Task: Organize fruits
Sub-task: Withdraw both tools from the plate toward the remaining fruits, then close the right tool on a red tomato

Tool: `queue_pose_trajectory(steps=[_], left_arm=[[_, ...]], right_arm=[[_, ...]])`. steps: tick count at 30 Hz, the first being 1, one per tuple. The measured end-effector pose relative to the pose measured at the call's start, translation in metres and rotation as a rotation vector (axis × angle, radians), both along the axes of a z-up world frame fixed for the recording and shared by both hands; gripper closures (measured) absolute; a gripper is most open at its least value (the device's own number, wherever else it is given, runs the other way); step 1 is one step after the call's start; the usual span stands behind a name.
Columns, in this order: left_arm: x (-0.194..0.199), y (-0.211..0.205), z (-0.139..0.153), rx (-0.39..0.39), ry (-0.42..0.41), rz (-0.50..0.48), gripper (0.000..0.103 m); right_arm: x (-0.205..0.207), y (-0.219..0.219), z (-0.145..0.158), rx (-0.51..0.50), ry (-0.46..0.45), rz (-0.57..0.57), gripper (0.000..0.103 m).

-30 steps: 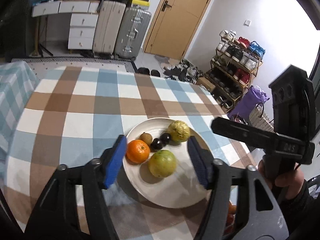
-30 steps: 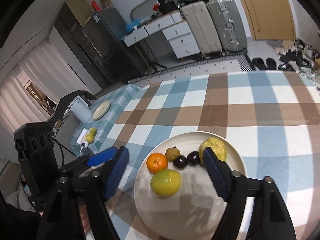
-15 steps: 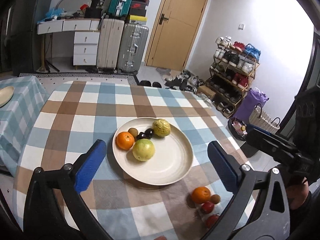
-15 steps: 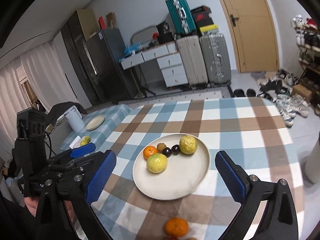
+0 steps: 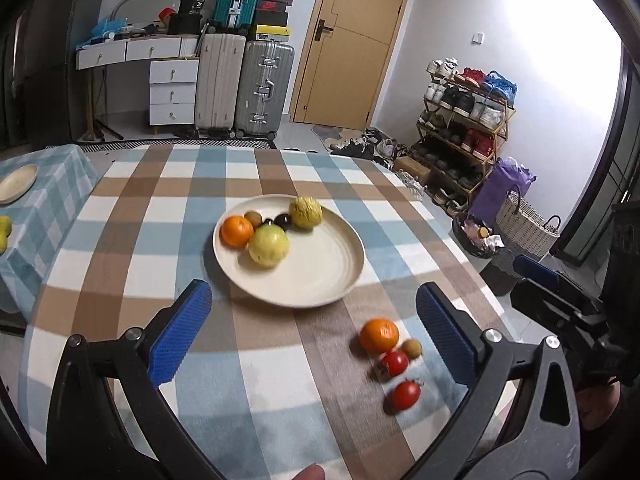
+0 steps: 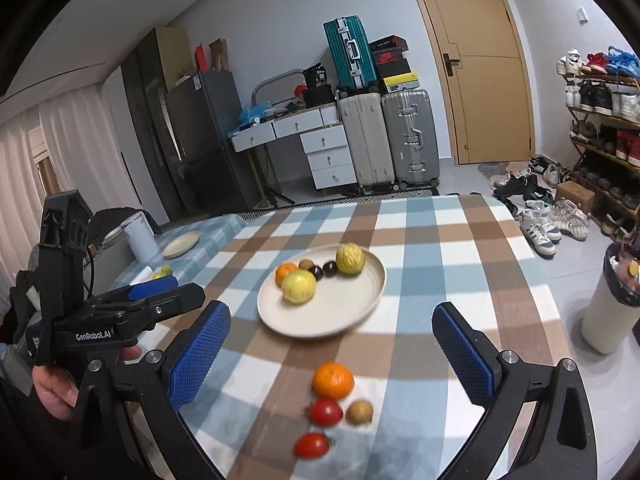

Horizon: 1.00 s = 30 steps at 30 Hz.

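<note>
We hold the left gripper [image 5: 316,336] and right gripper [image 6: 332,356] spread wide, gripping nothing. Ahead of both sits the plate [image 6: 360,308] with fruit. Between the right gripper's fingers lie an orange [image 6: 333,379], two tomatoes [image 6: 325,412] and, blurred, perhaps a kiwi [image 6: 359,412].

- I count one plate [image 5: 340,280] on the checked surface [image 5: 120,240].
- On it: one orange [image 5: 237,231], two yellow-green fruits [image 5: 268,245], one small brown fruit [image 5: 253,218], two dark ones [image 5: 283,221].
- Off the plate: one loose orange [image 5: 379,335], two tomatoes [image 5: 394,363], one brown fruit [image 5: 411,348].
</note>
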State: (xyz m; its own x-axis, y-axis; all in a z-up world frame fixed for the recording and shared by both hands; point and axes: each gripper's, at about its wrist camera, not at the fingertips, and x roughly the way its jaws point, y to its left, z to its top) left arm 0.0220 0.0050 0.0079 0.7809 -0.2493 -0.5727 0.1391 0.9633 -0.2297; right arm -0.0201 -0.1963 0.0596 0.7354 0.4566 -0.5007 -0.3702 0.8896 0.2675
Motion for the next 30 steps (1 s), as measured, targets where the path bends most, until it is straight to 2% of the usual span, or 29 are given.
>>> queue_pose_trajectory(steps=[11,15,25,30], left_arm=[[-0.025,-0.01,-0.038,0.011,0.038,-0.003,0.001],[-0.027,-0.007,-0.055,0.001,0.075,0.008,0.001],[-0.038,-0.002,-0.095,-0.002,0.138,0.019,0.001],[-0.036,0.004,-0.105,-0.007,0.156,0.028,0.001]], right_arm=[[-0.032,0.0,-0.042,0.0,0.075,-0.004,0.0],[-0.038,0.0,-0.057,0.008,0.107,-0.002,0.0],[-0.036,0.012,-0.098,0.02,0.21,0.039,0.0],[-0.033,0.022,-0.11,0.006,0.239,0.07,0.001]])
